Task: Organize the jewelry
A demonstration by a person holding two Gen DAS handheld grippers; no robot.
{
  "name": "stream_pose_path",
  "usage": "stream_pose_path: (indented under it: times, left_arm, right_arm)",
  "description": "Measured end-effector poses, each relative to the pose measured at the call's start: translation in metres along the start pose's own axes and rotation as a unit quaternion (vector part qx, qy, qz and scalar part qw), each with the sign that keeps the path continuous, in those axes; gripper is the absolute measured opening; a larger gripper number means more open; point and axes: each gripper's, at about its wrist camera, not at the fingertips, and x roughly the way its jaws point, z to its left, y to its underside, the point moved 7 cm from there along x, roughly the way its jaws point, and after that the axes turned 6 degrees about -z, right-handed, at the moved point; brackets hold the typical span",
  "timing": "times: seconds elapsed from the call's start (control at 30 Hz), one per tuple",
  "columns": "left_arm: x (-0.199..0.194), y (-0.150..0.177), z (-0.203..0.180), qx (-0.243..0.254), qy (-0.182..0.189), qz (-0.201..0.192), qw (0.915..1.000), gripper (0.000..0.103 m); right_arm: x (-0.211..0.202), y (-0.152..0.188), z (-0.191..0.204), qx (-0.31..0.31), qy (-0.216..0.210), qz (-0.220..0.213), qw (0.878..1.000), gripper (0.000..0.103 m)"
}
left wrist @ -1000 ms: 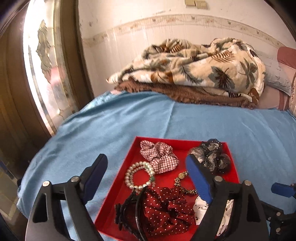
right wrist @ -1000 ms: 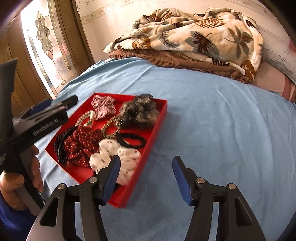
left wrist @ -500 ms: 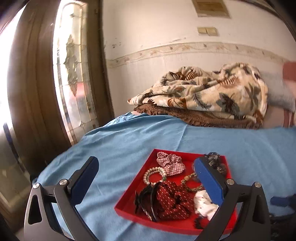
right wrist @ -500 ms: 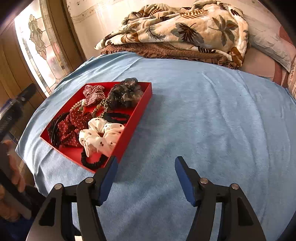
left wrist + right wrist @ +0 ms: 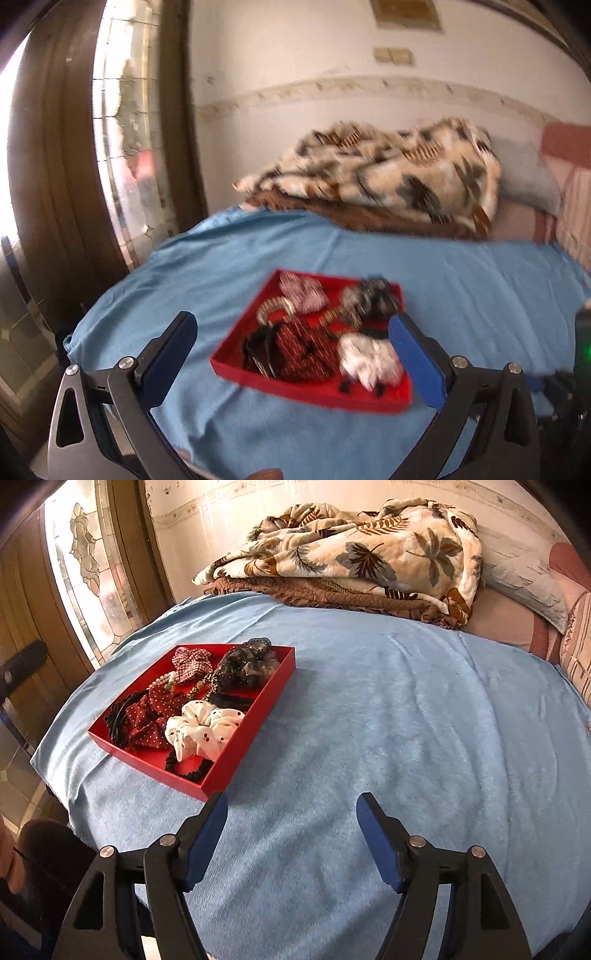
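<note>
Both my hand-held grippers, left (image 5: 291, 345) and right (image 5: 291, 825), gape empty, the right's jaws just widened; reaching ahead-left carelessly could tip the red tray (image 5: 255, 710) off the soft bed (image 5: 388, 709).

The left hand-held gripper (image 5: 291, 345) hangs wide open and empty above the bed (image 5: 461, 280); the red tray (image 5: 314, 393) of blurred scrunchies (image 5: 369, 356) sits near its front edge.
</note>
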Motion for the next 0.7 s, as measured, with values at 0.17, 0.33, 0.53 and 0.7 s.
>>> stream_pose_path:
  times: [0.17, 0.33, 0.53, 0.7]
  left_arm:
    - [-0.015, 0.010, -0.010, 0.011, 0.012, 0.009, 0.9998, 0.103]
    - [-0.017, 0.020, -0.009, 0.002, 0.018, 0.033, 0.9993, 0.103]
    - [-0.016, 0.030, -0.007, -0.009, 0.023, 0.058, 0.9980, 0.103]
    - [-0.014, 0.035, -0.007, -0.013, 0.029, 0.068, 0.9972, 0.103]
  right_arm:
    - [-0.013, 0.003, -0.006, -0.005, 0.017, -0.014, 1.000, 0.081]
    - [-0.021, 0.008, -0.011, -0.004, 0.030, -0.019, 0.999, 0.083]
    - [-0.025, 0.015, -0.002, -0.014, 0.028, -0.014, 0.999, 0.084]
    - [-0.028, 0.018, 0.007, -0.031, 0.033, -0.017, 0.999, 0.085]
